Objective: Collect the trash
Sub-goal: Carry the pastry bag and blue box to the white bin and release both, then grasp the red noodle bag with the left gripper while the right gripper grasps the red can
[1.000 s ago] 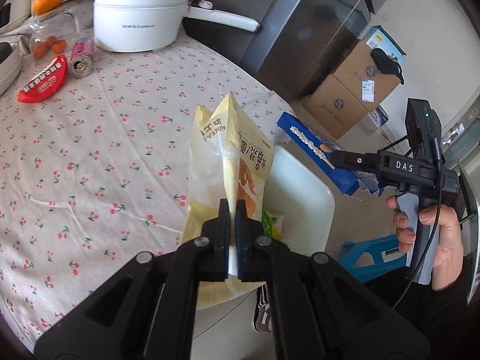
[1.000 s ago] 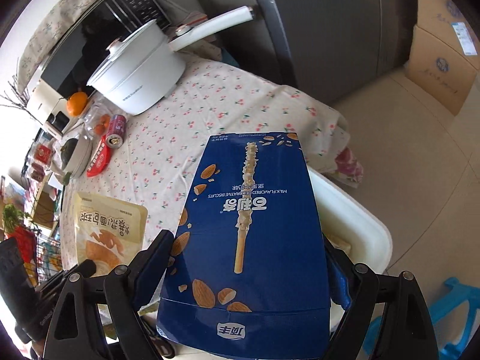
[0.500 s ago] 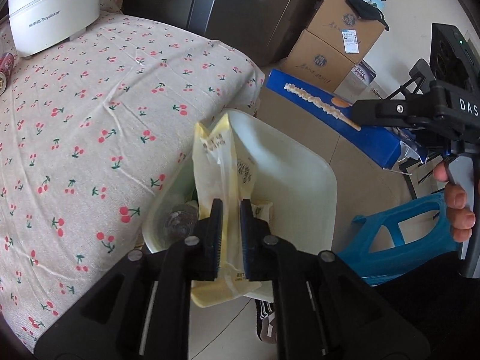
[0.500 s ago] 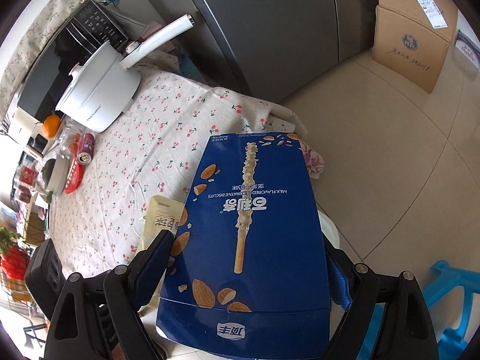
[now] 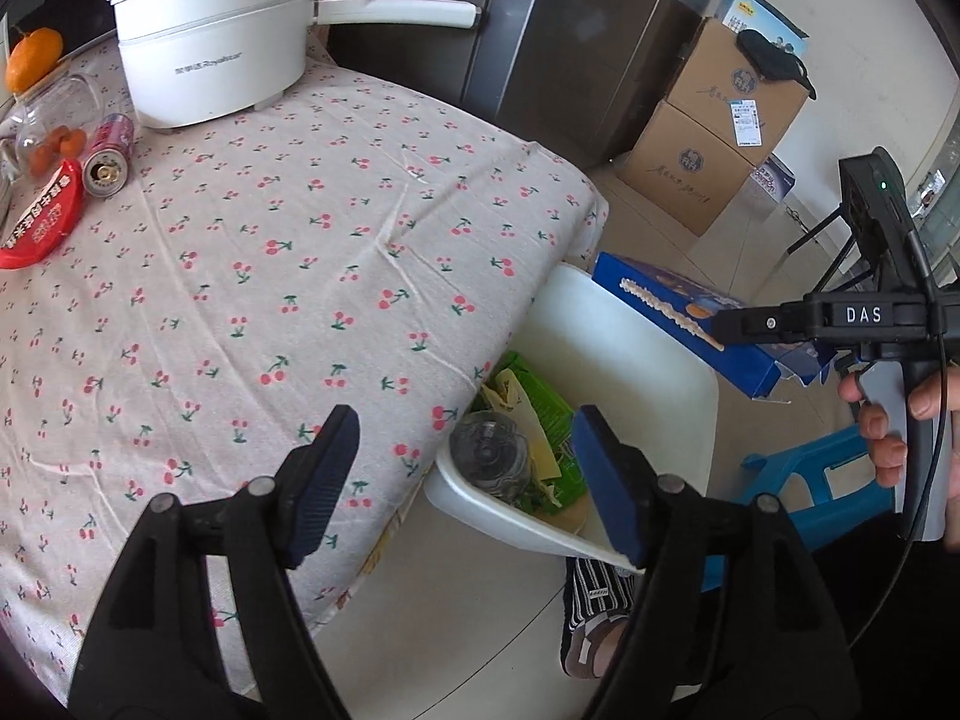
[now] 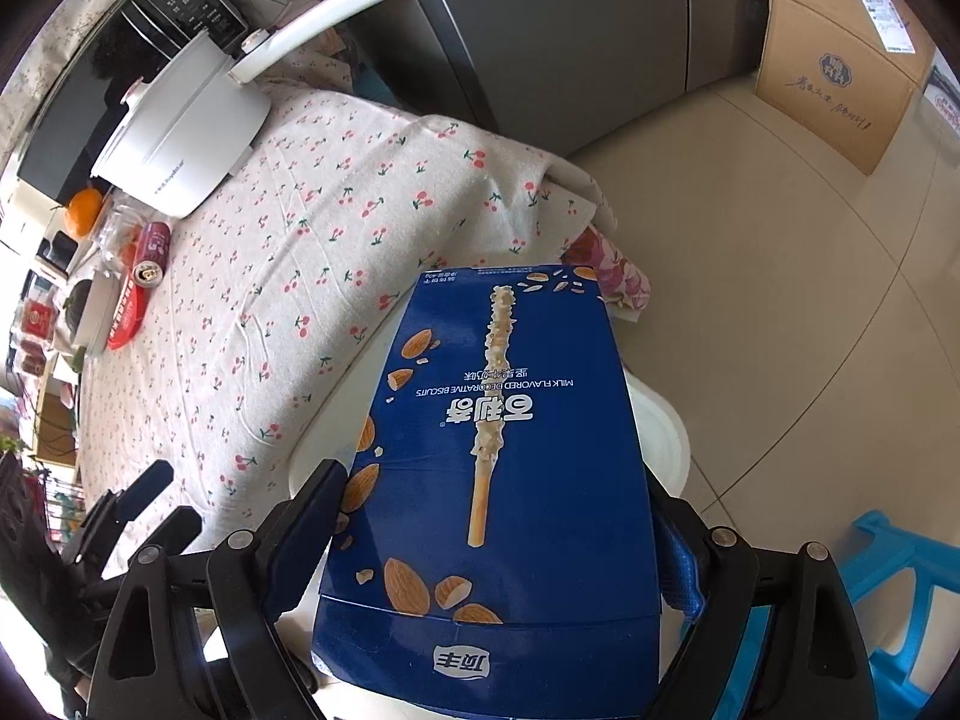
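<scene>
My left gripper [image 5: 462, 426] hangs over the table's edge and the white bin [image 5: 630, 360], its jaws opening with nothing between them. In the bin lie a clear plastic bottle [image 5: 489, 456], a green packet [image 5: 540, 402] and yellow wrapper pieces [image 5: 543, 459]. My right gripper [image 6: 492, 486] is shut on a blue biscuit box [image 6: 498, 450], pads pressed on its two long sides. The box [image 5: 678, 324] hangs just above the bin's far rim. Under it only part of the bin's rim [image 6: 660, 438] shows in the right wrist view.
On the cherry-print tablecloth [image 5: 270, 276] stand a white pot [image 5: 210, 60], a red can [image 5: 111, 156], a red packet [image 5: 42, 222] and a glass jar [image 5: 54, 120]. Cardboard boxes [image 5: 720, 138], a blue stool [image 5: 828, 480] and a person's striped sock [image 5: 594, 600] are on the floor.
The left gripper let go of the yellow snack bag, which dropped into the bin, and its jaws spread wide. The right gripper carried the blue box lower, over the bin.
</scene>
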### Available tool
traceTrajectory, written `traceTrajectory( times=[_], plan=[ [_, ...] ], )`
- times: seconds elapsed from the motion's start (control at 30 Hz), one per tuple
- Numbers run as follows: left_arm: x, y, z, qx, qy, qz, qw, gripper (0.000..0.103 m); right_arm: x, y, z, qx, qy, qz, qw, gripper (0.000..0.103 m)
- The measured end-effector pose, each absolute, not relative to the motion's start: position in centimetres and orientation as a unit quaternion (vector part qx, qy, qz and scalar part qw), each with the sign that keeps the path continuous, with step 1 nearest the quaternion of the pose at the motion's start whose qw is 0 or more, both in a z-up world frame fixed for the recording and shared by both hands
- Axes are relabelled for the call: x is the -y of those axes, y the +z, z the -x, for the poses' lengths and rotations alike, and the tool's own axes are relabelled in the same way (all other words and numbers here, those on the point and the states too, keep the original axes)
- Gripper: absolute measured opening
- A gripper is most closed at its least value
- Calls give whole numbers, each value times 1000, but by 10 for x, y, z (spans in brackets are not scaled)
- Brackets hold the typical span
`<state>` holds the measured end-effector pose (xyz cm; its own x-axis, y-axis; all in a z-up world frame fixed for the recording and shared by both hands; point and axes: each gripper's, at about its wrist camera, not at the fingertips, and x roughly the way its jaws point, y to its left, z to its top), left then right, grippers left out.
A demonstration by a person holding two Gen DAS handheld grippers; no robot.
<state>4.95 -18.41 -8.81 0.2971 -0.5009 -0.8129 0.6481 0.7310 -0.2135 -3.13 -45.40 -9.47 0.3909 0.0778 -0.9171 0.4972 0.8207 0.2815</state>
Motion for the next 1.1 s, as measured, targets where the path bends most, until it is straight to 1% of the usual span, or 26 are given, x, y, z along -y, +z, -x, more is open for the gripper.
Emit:
traceTrajectory(
  times=[0.07,0.23,0.37,0.4,0.53,0.6,0.7,0.9,1.1],
  plan=[
    [172,-86,-53,-475,-347,-73,805,76,451,-97,29,-540,-127,-273,786,92],
    [149,-80,-54,-478,-321,-71,814,84,440,-103,21,-562,-118,-269,774,94],
    [134,-76,-50,-476,-302,-85,822,89,423,-105,12,-582,-113,-242,768,95],
    [131,-76,-50,-476,-294,-88,824,92,419,-103,10,-582,-115,-232,771,97],
    [114,-71,-52,-471,-275,-90,834,96,405,-93,3,-571,-119,-205,786,100],
    [105,-69,-55,-468,-267,-89,838,102,399,-87,-1,-562,-118,-199,794,100],
    [88,-65,-63,-456,-248,-88,850,102,387,-76,-10,-540,-122,-183,812,103],
    [40,-51,-99,-427,-176,-70,884,102,357,-54,-40,-503,-99,-169,842,103],
    [-2,-55,-153,-419,-102,-72,899,103,317,-53,-83,-501,-59,-155,850,103]
  ],
)
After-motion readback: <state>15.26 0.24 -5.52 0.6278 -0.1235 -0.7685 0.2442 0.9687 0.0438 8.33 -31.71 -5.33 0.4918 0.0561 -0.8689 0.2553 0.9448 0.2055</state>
